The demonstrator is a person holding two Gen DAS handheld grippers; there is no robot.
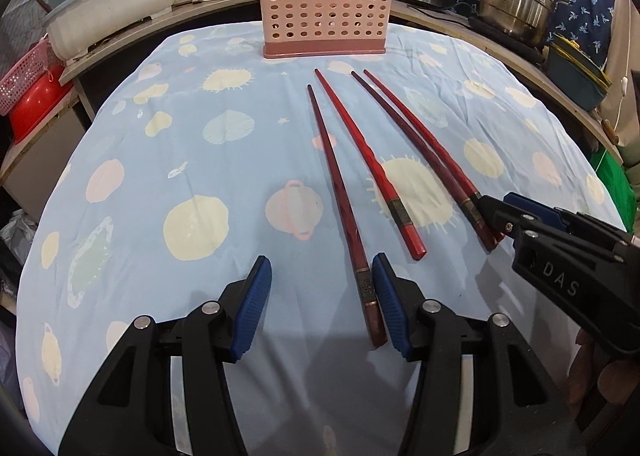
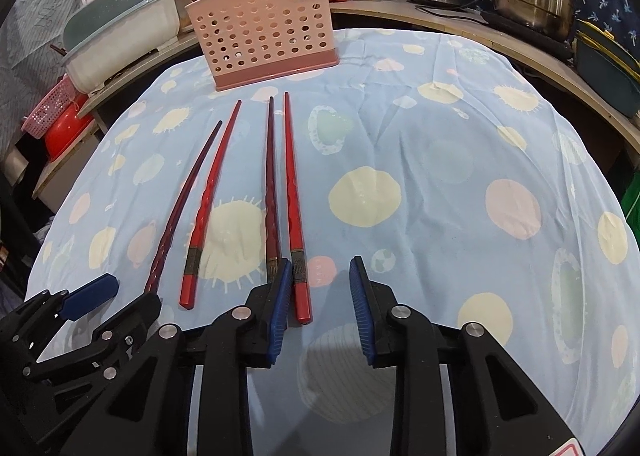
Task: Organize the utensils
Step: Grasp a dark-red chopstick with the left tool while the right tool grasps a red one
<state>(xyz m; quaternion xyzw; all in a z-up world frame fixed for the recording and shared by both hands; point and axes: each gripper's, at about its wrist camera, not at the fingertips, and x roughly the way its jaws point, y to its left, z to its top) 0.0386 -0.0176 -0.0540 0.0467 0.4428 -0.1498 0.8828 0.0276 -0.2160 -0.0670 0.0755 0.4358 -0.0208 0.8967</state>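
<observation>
Chopsticks (image 1: 384, 184) – four of them, red, lay side by side on the blue patterned cloth (image 1: 200, 128), centre to right of the left wrist frame, tips aimed at the pink perforated holder (image 1: 324, 16) standing at top centre. One holder, four sticks, none yet in it as far as I could tell; something dark stuck up behind the holder, too unclear to name.

Step in hand looked like the first pick-up. Left gripper (image 1: 322, 304) sat low at bottom centre w/ fingers spread wide, its right pad just beside the butt of the leftmost, darker stick – nothing gripped. Right gripper (image 2: 320, 308), bottom centre of its own frame, was also spread apart, its left pad just beside the butt of the rightmost stick (image 2: 298, 256), not clamped on it.

Next move, in my judgement: shift each gripper sideways so a stick butt sits between the pads, close, lift, then tilt tip-down & carry to the holder. Thin sticks on soft cloth – could roll or slip if pinched off-centre.
</observation>
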